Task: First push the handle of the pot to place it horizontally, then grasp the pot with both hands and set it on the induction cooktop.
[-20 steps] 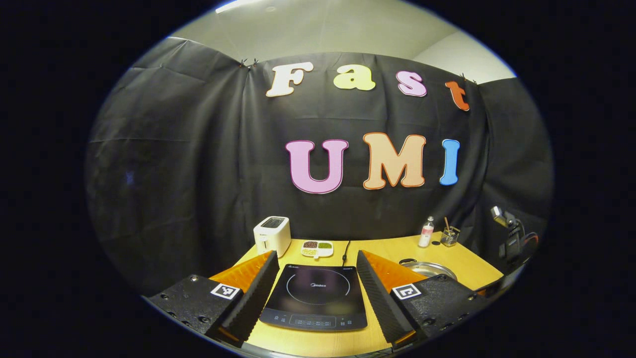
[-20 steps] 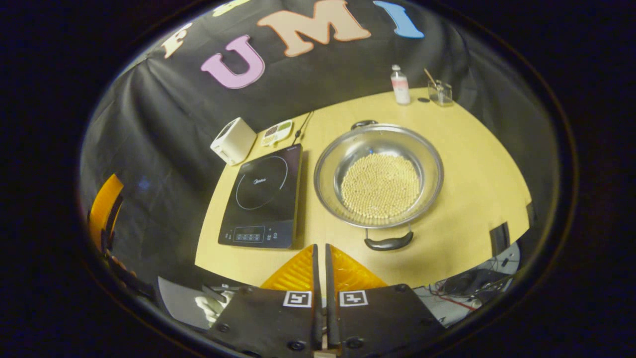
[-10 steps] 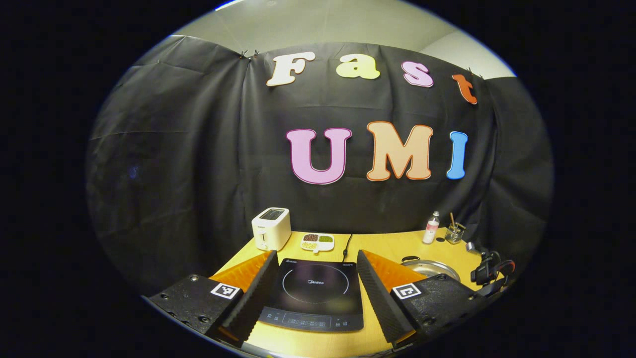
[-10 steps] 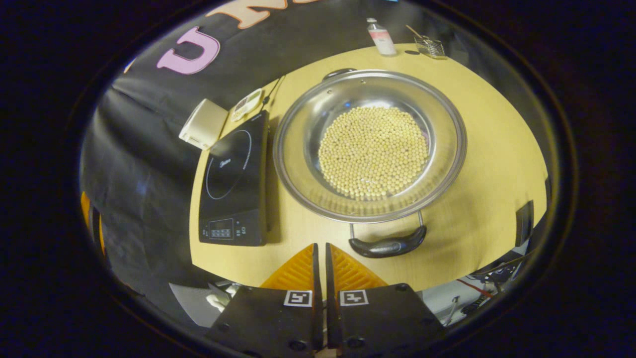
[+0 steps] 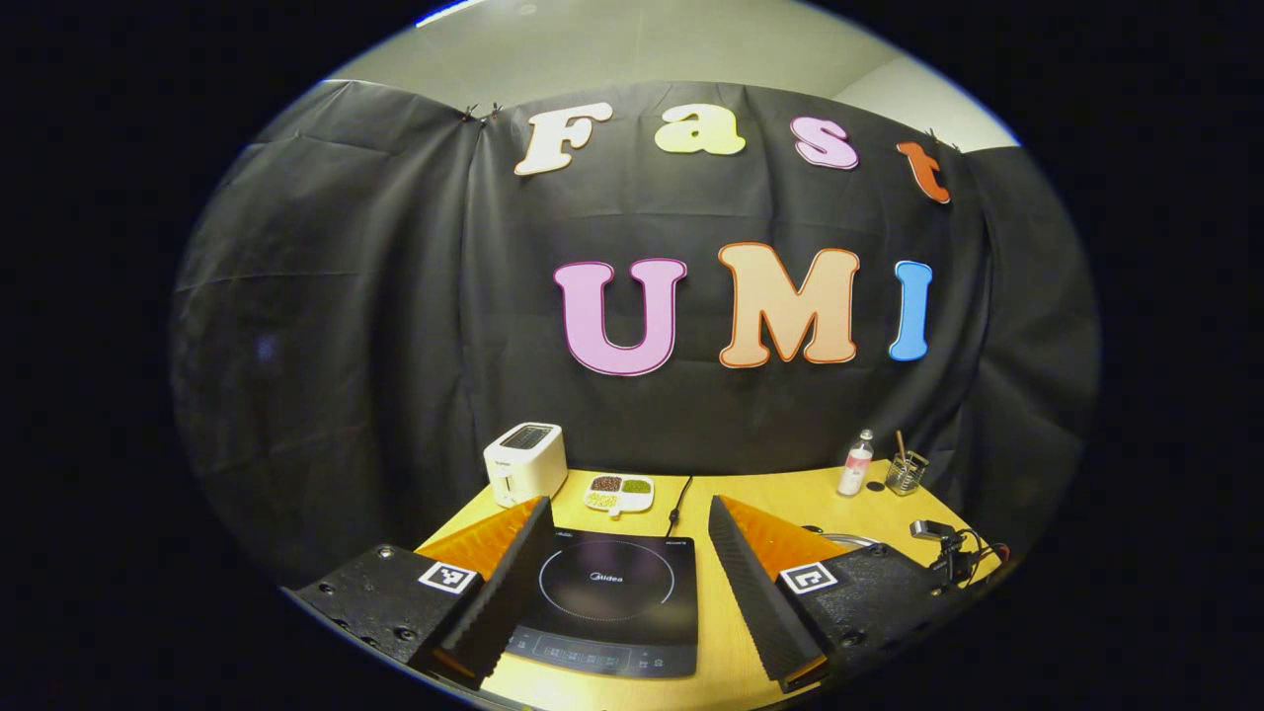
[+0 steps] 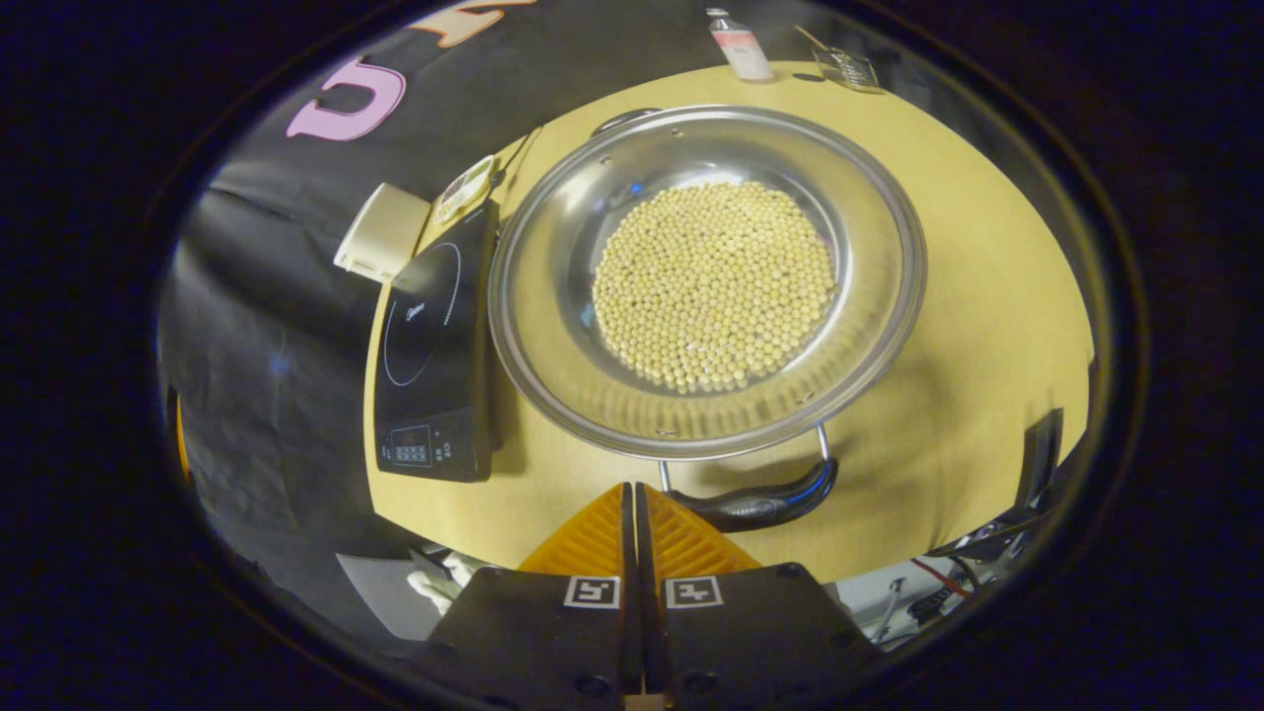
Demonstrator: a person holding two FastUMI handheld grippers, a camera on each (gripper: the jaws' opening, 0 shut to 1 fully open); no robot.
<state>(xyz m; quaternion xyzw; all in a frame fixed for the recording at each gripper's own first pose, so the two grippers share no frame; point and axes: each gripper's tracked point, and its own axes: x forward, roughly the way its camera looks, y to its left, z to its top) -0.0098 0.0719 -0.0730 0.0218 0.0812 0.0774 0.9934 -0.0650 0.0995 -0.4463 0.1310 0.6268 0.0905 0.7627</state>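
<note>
A steel pot (image 6: 553, 326) holding pale beans sits on the yellow table (image 6: 968, 296), one black handle (image 6: 765, 504) toward me and the other (image 6: 622, 118) at the far side. My right gripper (image 6: 634, 491) is shut and empty, its tips just left of the near handle's left end; I cannot tell whether they touch. The black induction cooktop (image 6: 430, 346) lies left of the pot. In the left gripper view my left gripper (image 5: 627, 506) hangs open above the cooktop (image 5: 607, 602), and a sliver of the pot's rim (image 5: 849, 539) shows behind its right finger.
A white toaster (image 5: 523, 462), a small divided dish (image 5: 617, 491), a bottle (image 5: 855, 464) and a glass (image 5: 906, 474) stand along the back of the table. A dark device with cables (image 5: 948, 543) sits at the table's right edge.
My right gripper has come down and forward, still shut, so the pot looms larger and the near handle lies beside its tips. The left gripper stays open over the cooktop, shifted slightly.
</note>
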